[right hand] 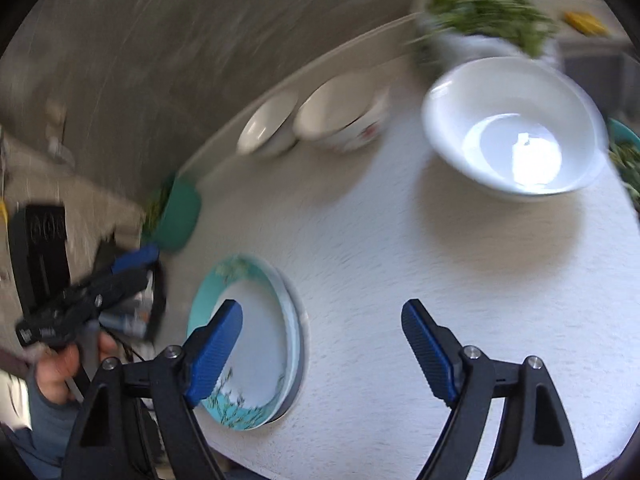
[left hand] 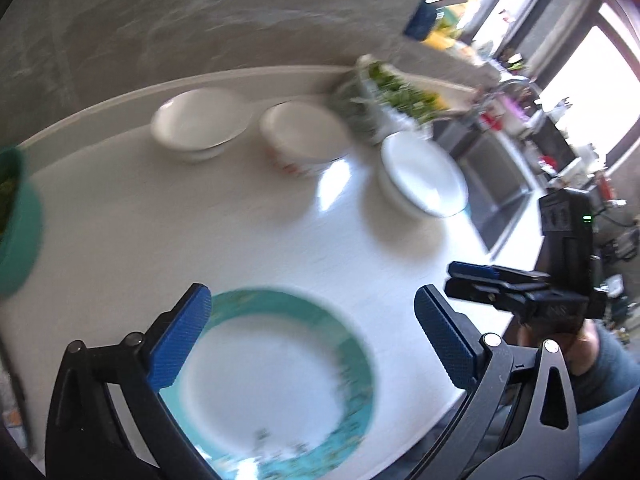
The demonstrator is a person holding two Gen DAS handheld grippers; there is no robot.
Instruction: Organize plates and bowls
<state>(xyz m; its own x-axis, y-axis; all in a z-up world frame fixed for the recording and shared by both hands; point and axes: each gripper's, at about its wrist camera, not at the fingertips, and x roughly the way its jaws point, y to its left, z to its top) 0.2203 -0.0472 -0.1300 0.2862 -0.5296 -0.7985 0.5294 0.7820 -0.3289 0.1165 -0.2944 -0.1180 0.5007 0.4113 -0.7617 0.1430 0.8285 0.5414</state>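
A teal-rimmed white plate (left hand: 276,376) lies on the round white table (left hand: 160,240), just below and between the fingers of my open left gripper (left hand: 312,336). It also shows in the right wrist view (right hand: 248,344), where it seems to rest on another plate. Three white bowls stand further back: one at the left (left hand: 198,124), one with a red pattern (left hand: 302,138), one large (left hand: 422,176). The large bowl (right hand: 512,128) is ahead of my open, empty right gripper (right hand: 322,352). The right gripper appears in the left wrist view (left hand: 472,280), beside the table edge.
A teal bowl of greens (left hand: 16,216) stands at the table's left edge. A white bowl of leafy greens (left hand: 384,100) stands behind the bowls, also in the right wrist view (right hand: 488,20). A kitchen counter with a sink (left hand: 500,184) lies beyond the table.
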